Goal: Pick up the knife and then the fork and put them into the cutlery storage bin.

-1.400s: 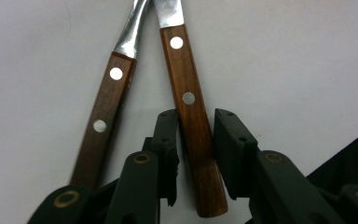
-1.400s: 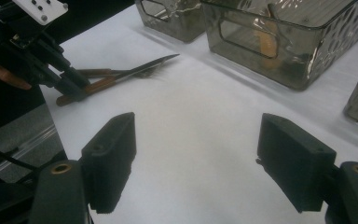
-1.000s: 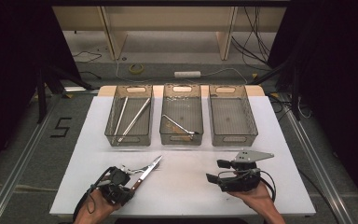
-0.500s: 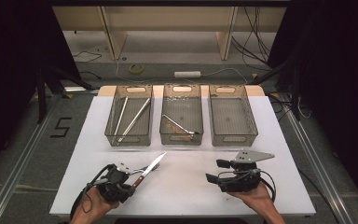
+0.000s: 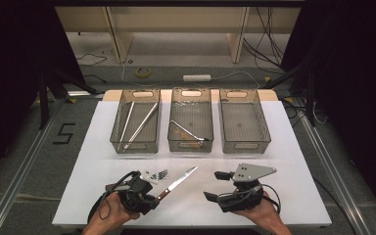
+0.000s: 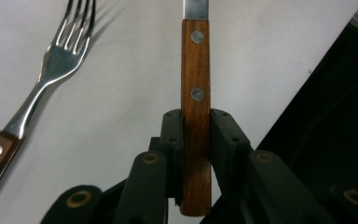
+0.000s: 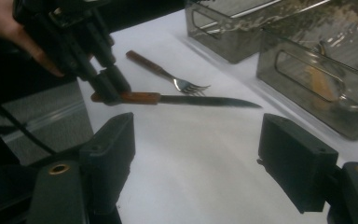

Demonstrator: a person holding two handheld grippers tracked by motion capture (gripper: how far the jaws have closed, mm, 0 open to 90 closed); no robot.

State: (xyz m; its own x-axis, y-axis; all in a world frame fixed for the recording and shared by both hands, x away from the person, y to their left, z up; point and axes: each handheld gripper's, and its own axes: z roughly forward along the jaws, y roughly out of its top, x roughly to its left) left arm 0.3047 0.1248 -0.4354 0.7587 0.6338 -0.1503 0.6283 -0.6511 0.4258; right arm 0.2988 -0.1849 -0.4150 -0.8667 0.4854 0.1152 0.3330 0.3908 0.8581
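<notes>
My left gripper (image 5: 152, 198) (image 6: 196, 135) is shut on the brown wooden handle of a knife (image 5: 178, 182) (image 6: 196, 93). The steel blade points away from the gripper, toward the middle of the white table (image 5: 284, 147). In the right gripper view the knife (image 7: 191, 99) hangs level just above the table, held by the left gripper (image 7: 109, 88). A fork (image 5: 156, 175) (image 6: 51, 79) (image 7: 168, 77) with a wooden handle lies on the table beside it. At the near right, my right gripper (image 5: 215, 186) (image 7: 200, 154) is open with nothing between its jaws, which point left at the knife.
Three clear smoky trays stand in a row at the far side of the table. The left tray (image 5: 115, 142) holds long metal utensils and the middle tray (image 5: 191, 147) holds a few more. The right tray (image 5: 245, 148) stands beside them. Cables lie on the floor beyond.
The left gripper has lifted the knife and carried it a little to the right, away from the fork. The right gripper has shifted slightly left and toward the near edge.
</notes>
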